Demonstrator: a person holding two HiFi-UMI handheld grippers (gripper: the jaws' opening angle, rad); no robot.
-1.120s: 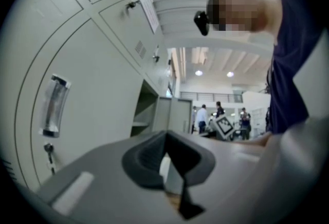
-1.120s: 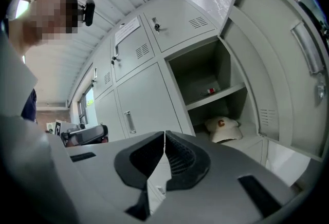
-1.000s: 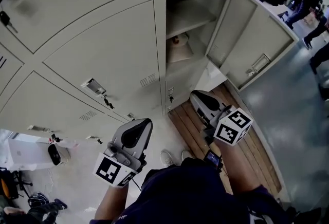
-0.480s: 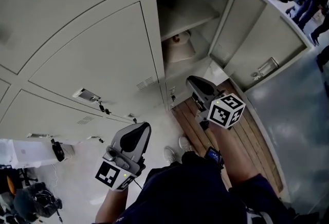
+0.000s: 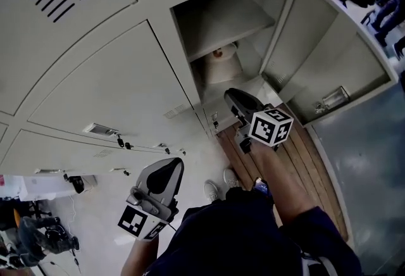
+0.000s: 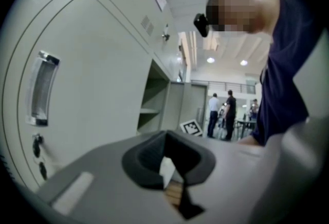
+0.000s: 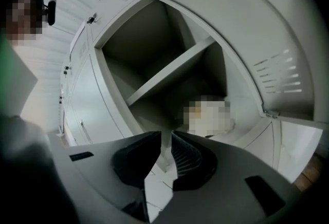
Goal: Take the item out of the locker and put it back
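Locker [image 5: 221, 15] holds a pale item [image 5: 222, 66], perhaps plush, beyond the opening, empty right claw [image 7: 167, 152].

Shelf [image 5: 221, 18]: inside the open locker [image 5: 281, 18], across its upper part.
Item [image 5: 221, 64]: under the shelf, toward the back.
Door [image 5: 338, 56]: swung out right.
Right gripper [image 5: 231, 95]: before the opening.
Left gripper [image 5: 169, 166]: lower left, before shut lockers [image 5: 114, 85].
Boards [image 5: 310, 167]: on the floor below the door.
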